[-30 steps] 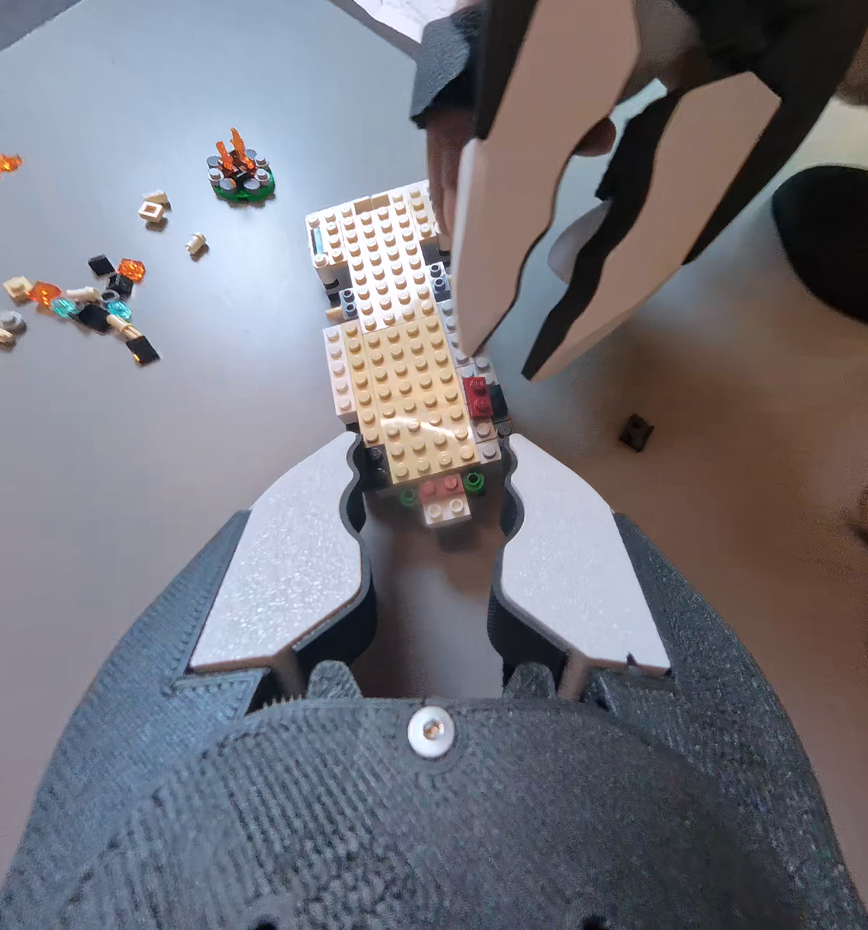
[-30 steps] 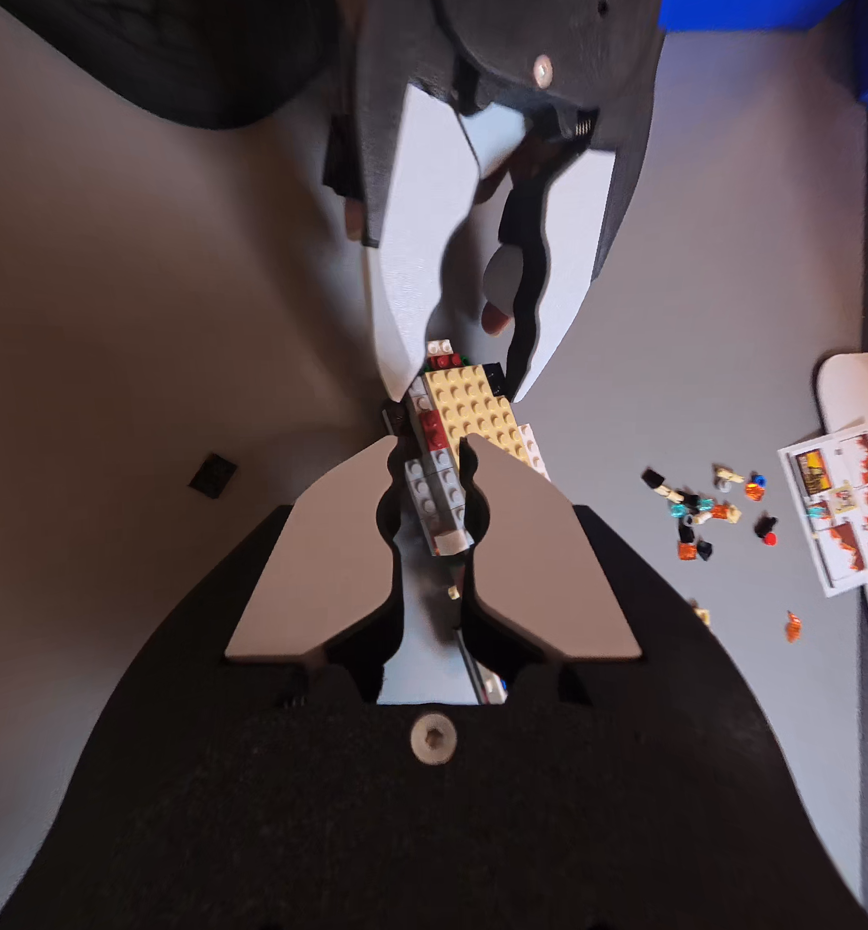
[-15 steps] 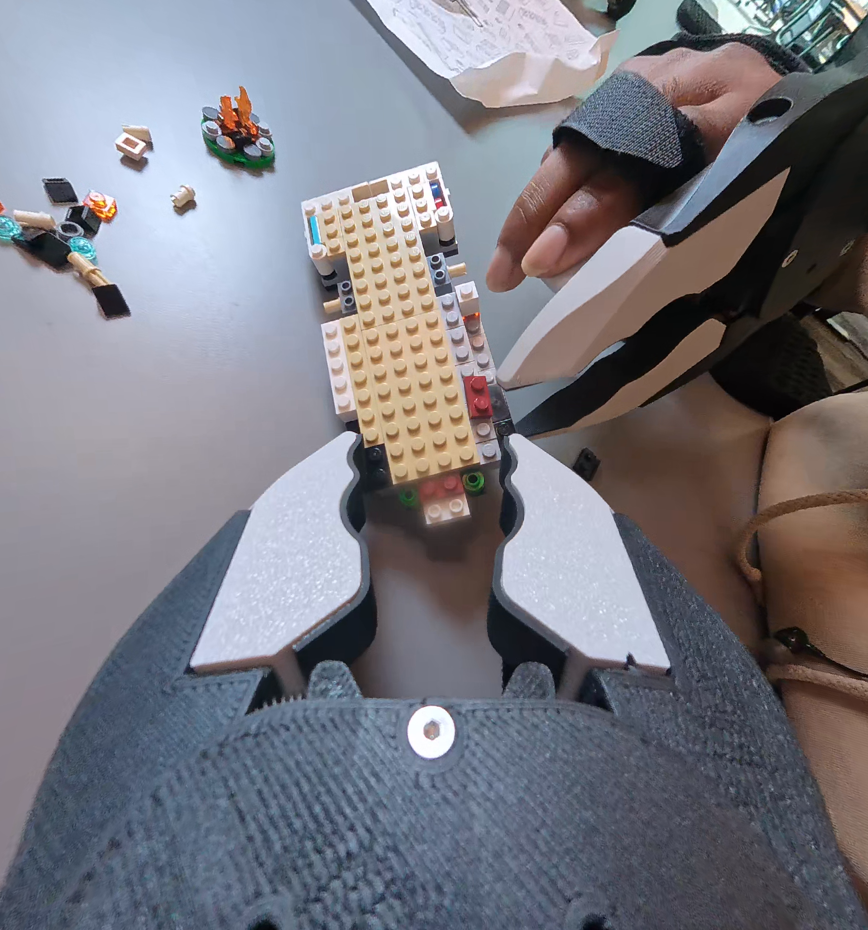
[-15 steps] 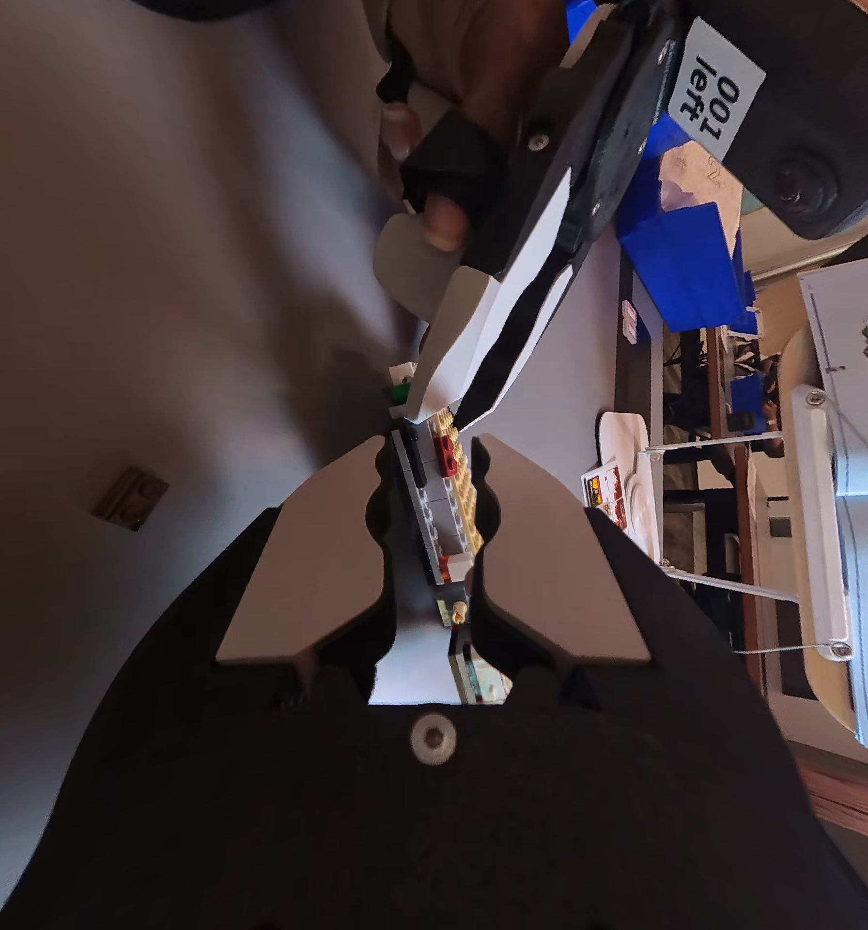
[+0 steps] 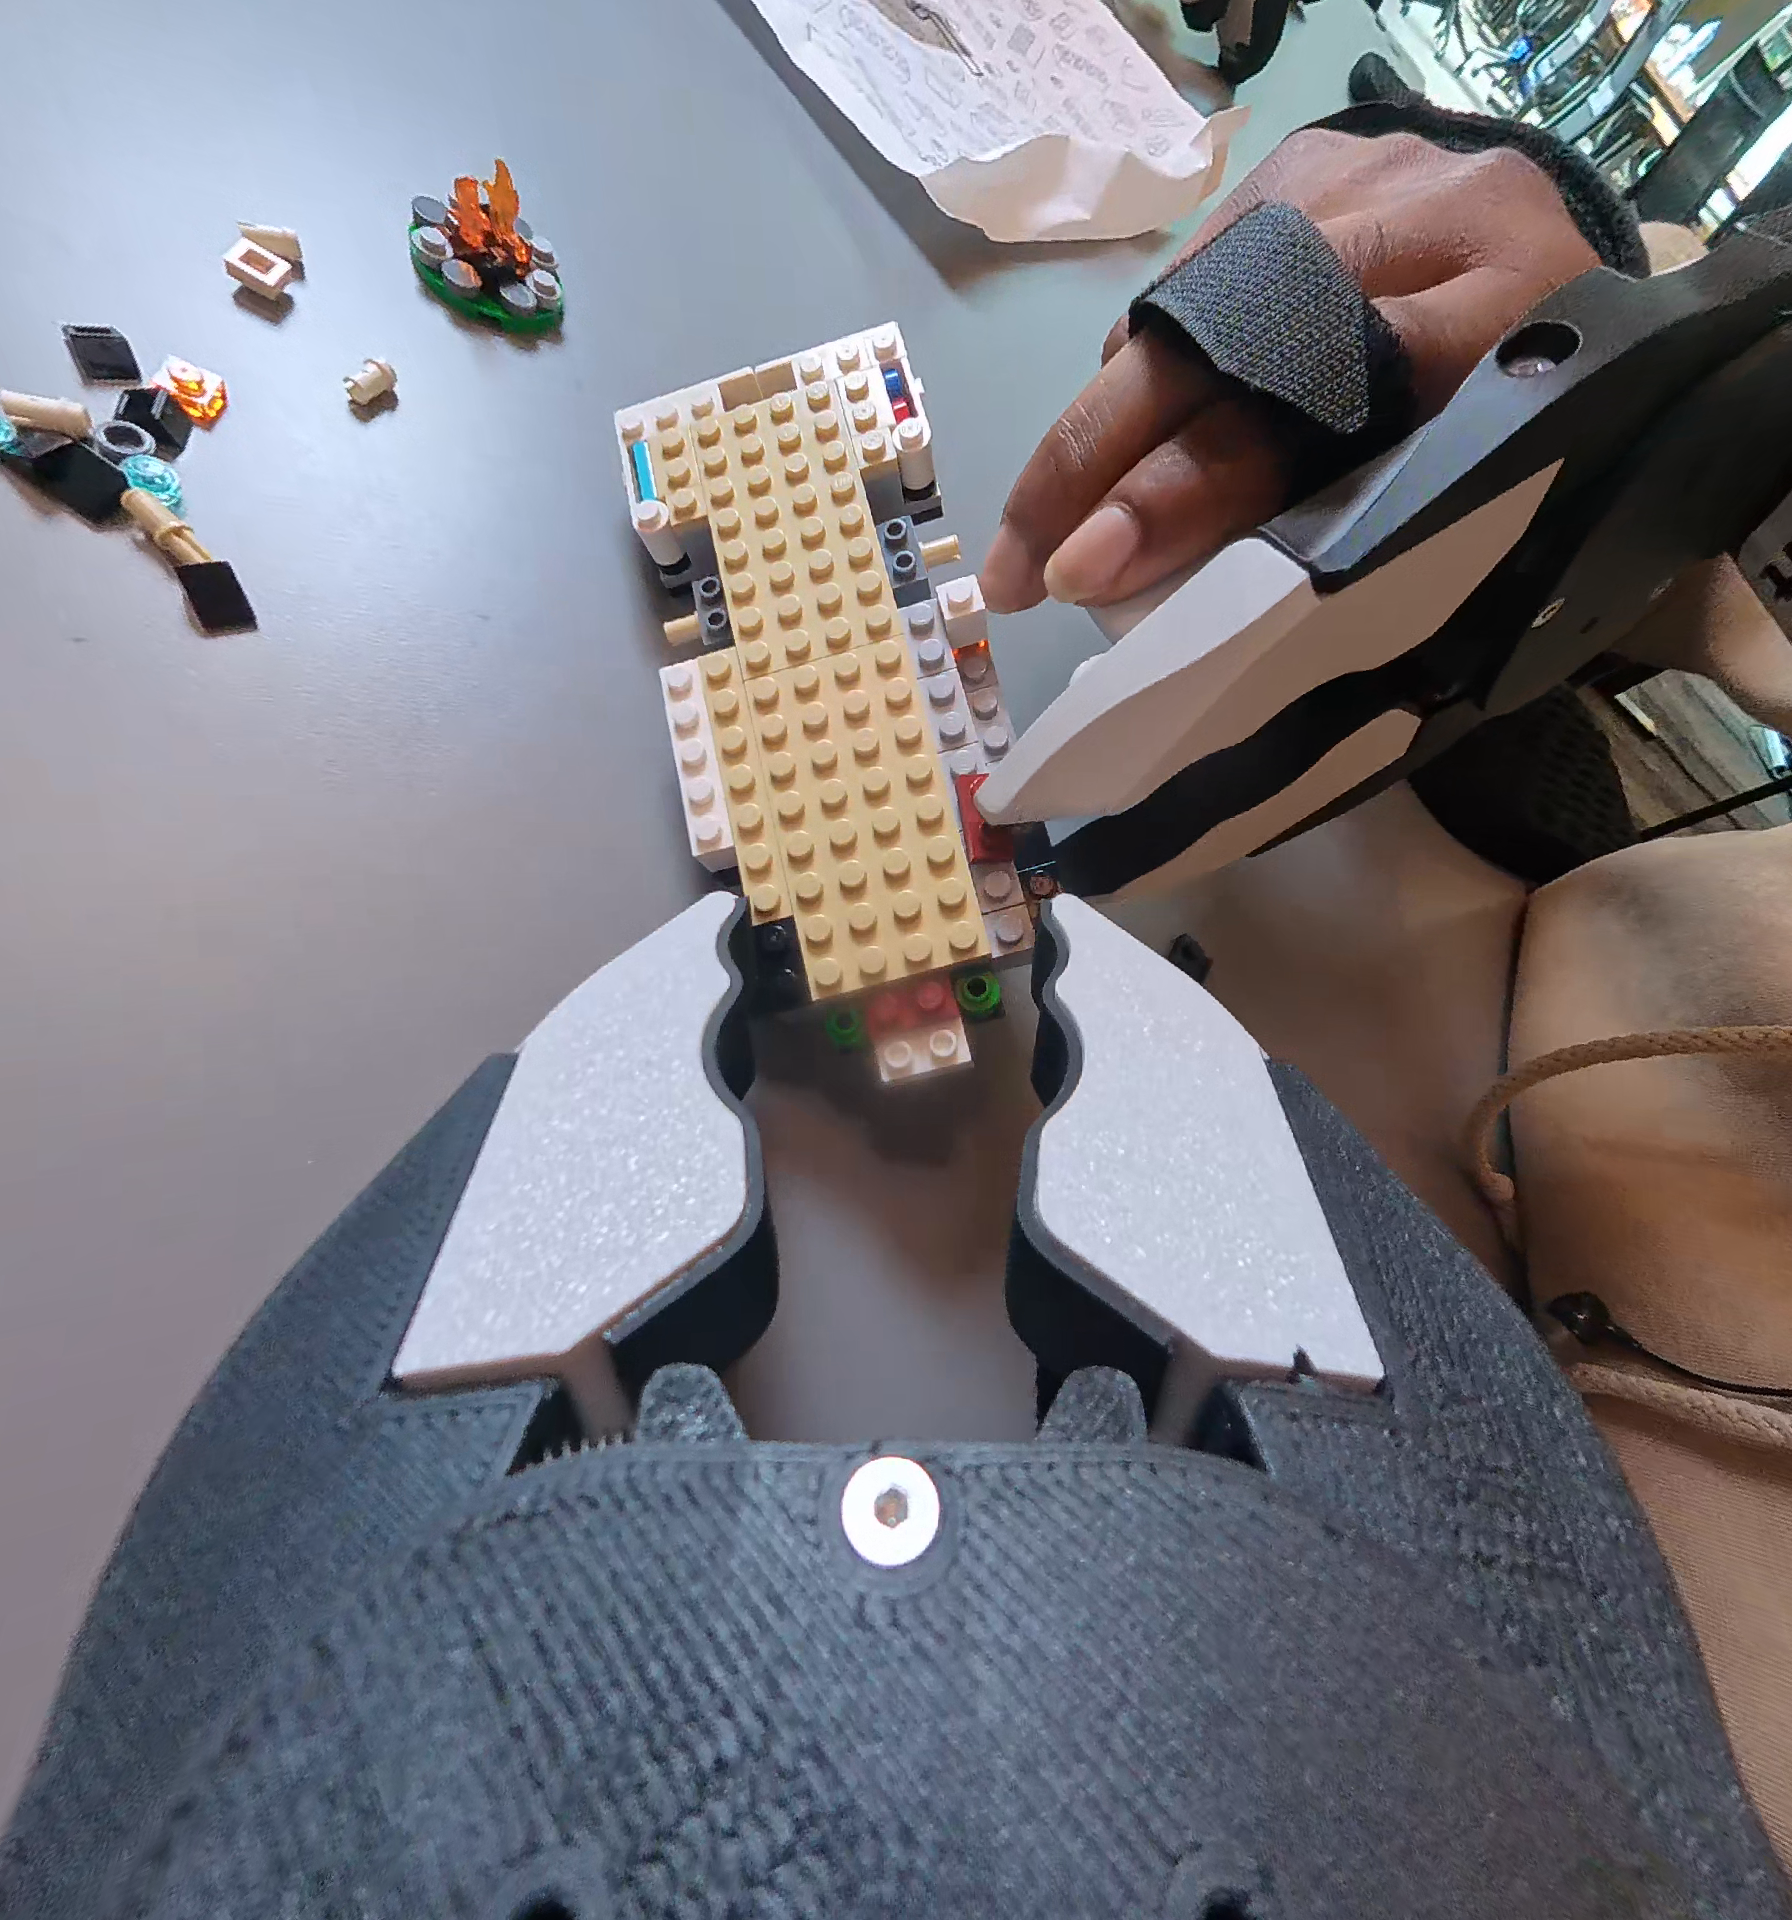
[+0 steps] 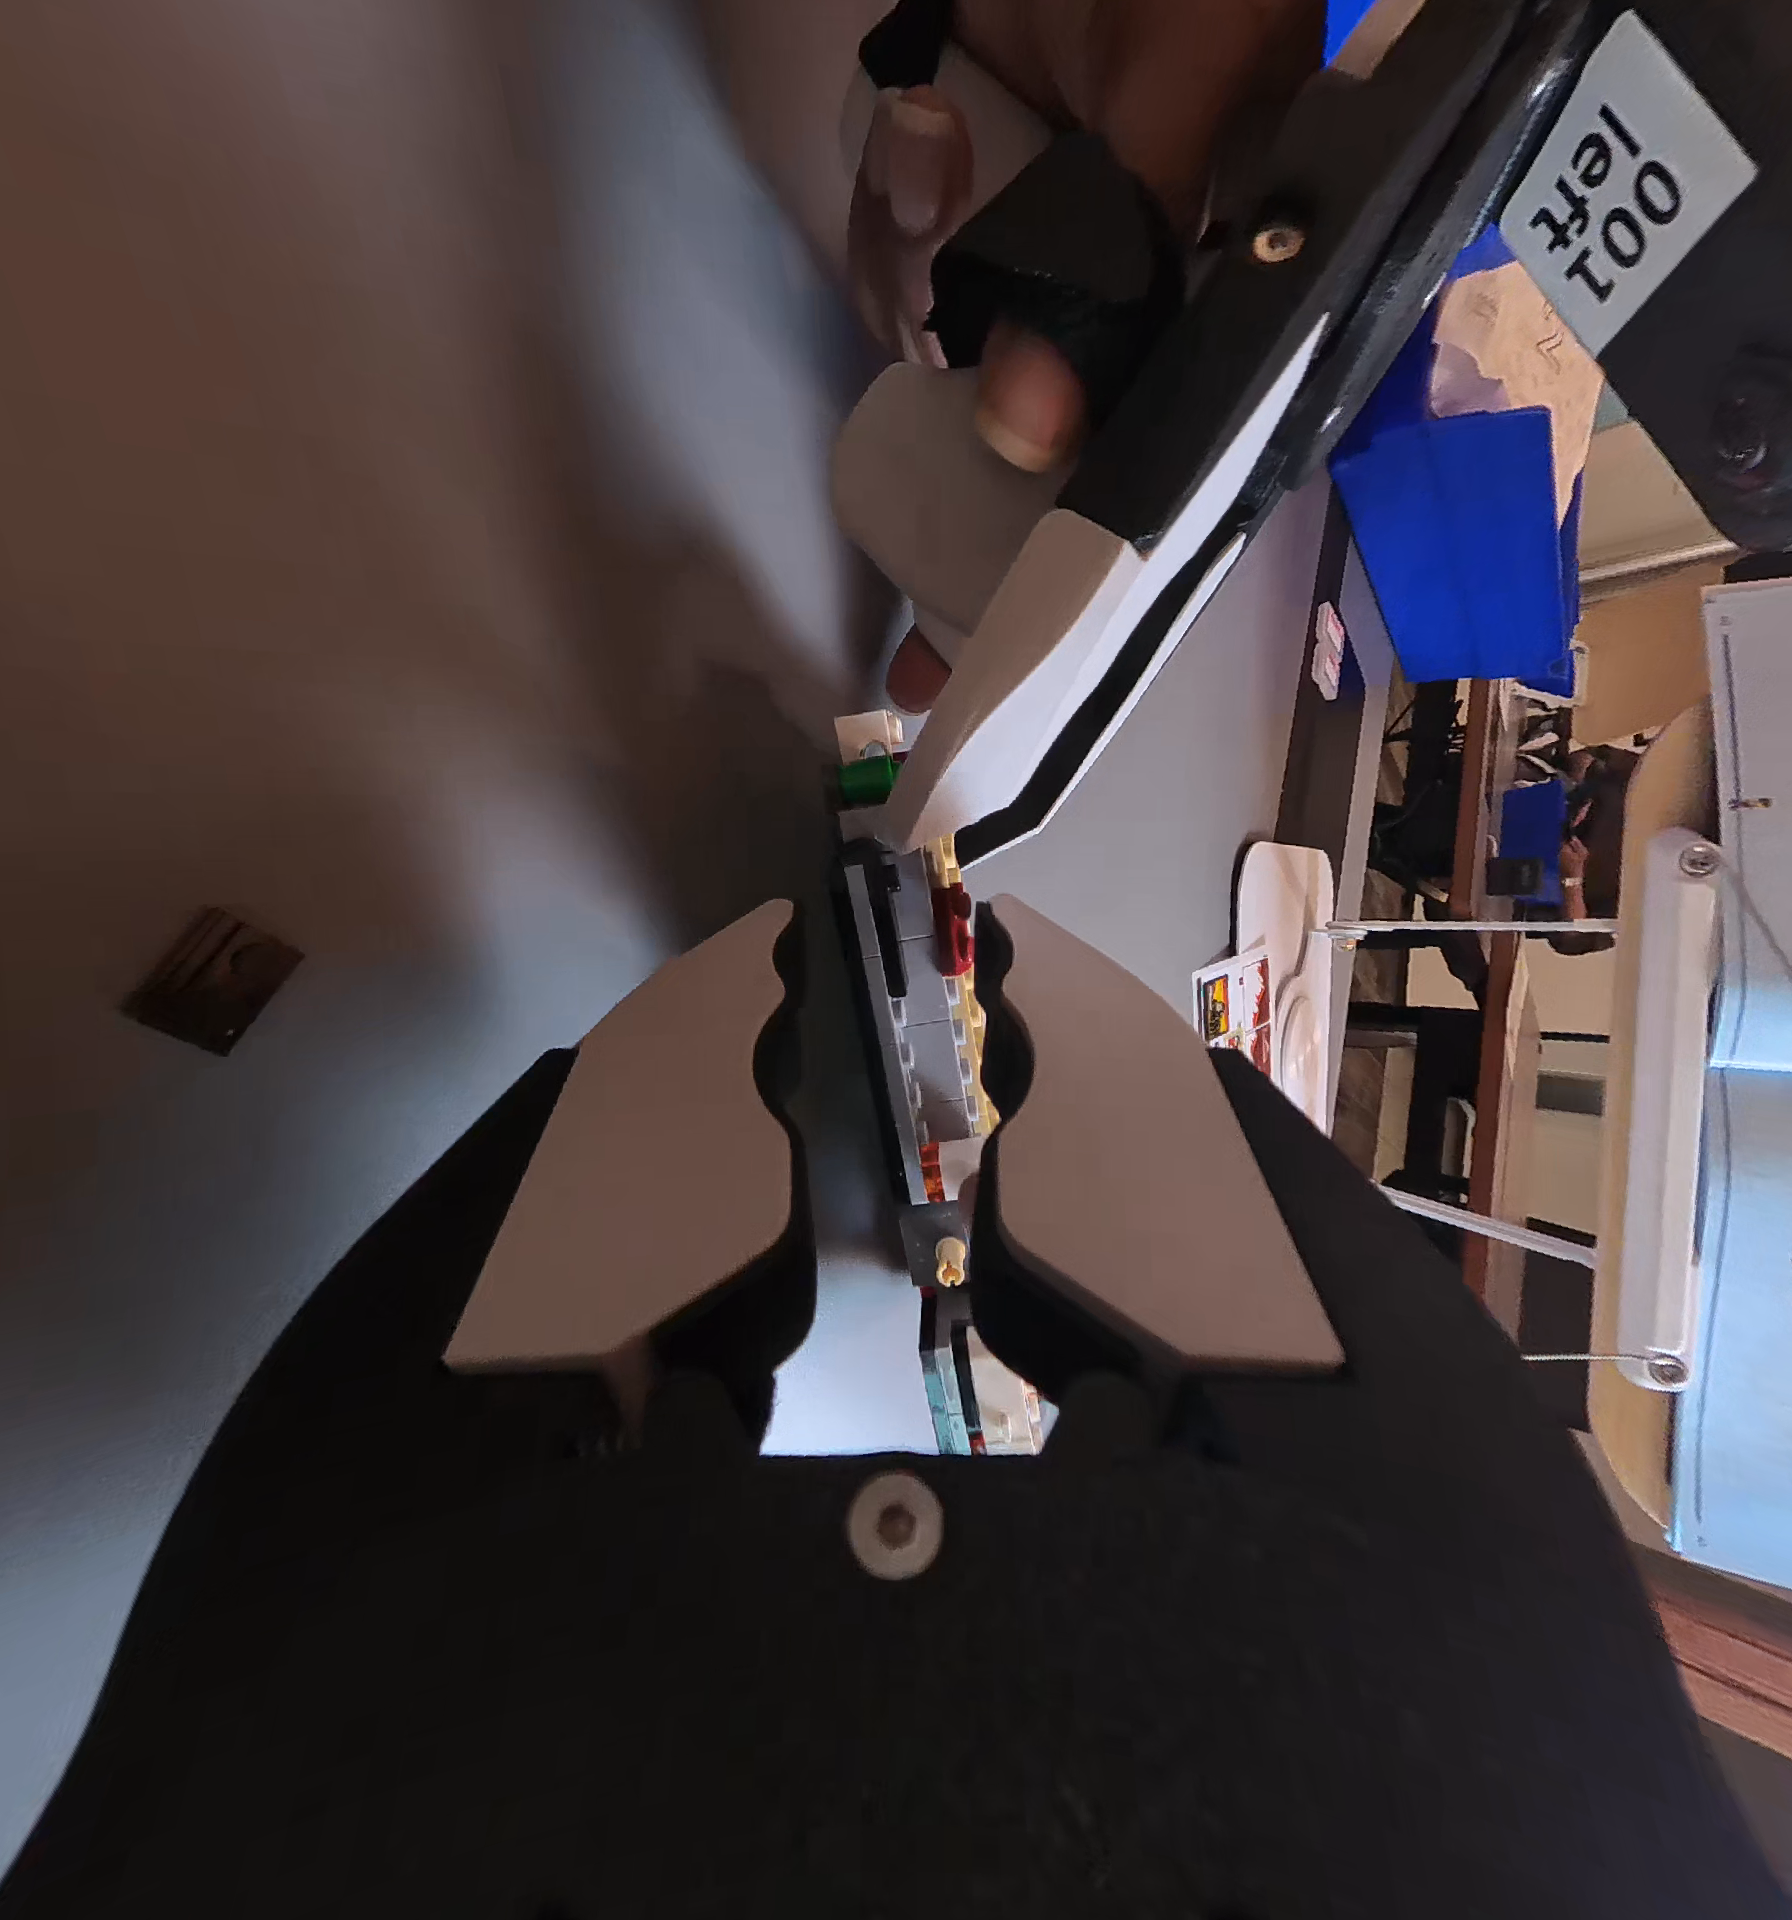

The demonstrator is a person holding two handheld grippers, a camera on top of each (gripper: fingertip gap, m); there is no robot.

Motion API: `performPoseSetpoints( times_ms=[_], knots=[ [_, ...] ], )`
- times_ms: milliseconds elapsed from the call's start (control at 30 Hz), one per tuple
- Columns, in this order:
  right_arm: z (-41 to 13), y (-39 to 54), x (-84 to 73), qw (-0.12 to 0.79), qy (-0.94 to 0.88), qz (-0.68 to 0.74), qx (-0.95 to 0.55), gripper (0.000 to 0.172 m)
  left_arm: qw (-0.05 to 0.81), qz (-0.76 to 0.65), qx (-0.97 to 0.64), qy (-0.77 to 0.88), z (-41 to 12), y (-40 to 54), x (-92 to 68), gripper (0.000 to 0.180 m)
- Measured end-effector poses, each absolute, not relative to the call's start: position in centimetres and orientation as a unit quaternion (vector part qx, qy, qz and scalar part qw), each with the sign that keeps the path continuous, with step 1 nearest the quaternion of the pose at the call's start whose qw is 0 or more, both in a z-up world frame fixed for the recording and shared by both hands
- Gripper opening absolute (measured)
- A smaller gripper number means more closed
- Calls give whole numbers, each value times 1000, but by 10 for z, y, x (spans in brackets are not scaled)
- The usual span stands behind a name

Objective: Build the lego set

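Observation:
A long brick model (image 5: 830,727) with a tan studded top lies on the dark table (image 5: 300,831). My left gripper (image 5: 892,925) is shut on its near end, and both pads touch its sides. My right gripper (image 5: 1027,847) comes in from the right, turned on its side, and straddles the model's right edge. Its upper fingertip rests on a red brick (image 5: 983,844). In the right wrist view the right gripper (image 6: 884,914) has one pad against the red brick (image 6: 956,930). A gap shows between the other pad and the model's underside (image 6: 923,1039), so it is open. The left gripper (image 6: 939,836) shows beyond.
Several loose small pieces (image 5: 92,436) and a small campfire build (image 5: 487,260) lie at the far left. A crumpled instruction sheet (image 5: 996,114) lies at the back. A small dark piece (image 6: 211,982) lies on the table. A blue bin (image 6: 1453,540) and a white tray (image 6: 1287,935) are off to the side.
My right gripper opened a little, turned on its side and moved in from beside the model to straddle its right edge at the red brick. My left gripper kept its hold.

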State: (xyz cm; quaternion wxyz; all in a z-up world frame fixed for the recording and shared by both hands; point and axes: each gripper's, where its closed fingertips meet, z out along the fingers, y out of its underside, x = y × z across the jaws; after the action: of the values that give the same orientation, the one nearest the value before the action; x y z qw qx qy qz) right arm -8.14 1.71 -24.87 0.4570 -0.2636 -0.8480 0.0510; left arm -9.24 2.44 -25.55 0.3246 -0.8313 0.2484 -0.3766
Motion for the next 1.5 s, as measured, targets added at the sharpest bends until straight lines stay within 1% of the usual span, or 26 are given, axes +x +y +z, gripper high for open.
performPoseSetpoints(
  times_ms=[267,867,933,1000,1100,1167,1267,1300,1333,1400,1500],
  knots=[
    [-250,22,-84,447,-862,-1,-240,24,317,-386,-831,243,-255,25,-92,52],
    [-250,23,-84,388,-877,38,-282,23,307,-417,-825,229,-253,26,-93,51],
    [-249,23,-85,375,-879,45,-292,23,316,-416,-819,239,-252,25,-94,53],
    [-247,24,-87,366,-878,59,-303,23,347,-394,-808,269,-245,24,-98,65],
    [-245,26,-88,349,-875,87,-323,22,403,-291,-795,348,-240,21,-102,70],
    [-243,27,-89,336,-873,106,-336,22,431,-229,-784,384,-243,21,-97,66],
    [-242,28,-91,322,-875,117,-343,22,447,-147,-776,419,-257,29,-94,49],
    [-242,28,-91,318,-875,119,-346,22,454,-127,-771,427,-259,31,-93,38],
    [-242,29,-92,314,-875,120,-348,22,461,-111,-764,438,-260,32,-93,33],
    [-242,31,-91,306,-879,118,-346,22,468,-88,-758,445,-260,34,-94,31],
    [-242,31,-90,297,-892,97,-327,24,466,-95,-760,442,-259,34,-93,28]
  ],
)
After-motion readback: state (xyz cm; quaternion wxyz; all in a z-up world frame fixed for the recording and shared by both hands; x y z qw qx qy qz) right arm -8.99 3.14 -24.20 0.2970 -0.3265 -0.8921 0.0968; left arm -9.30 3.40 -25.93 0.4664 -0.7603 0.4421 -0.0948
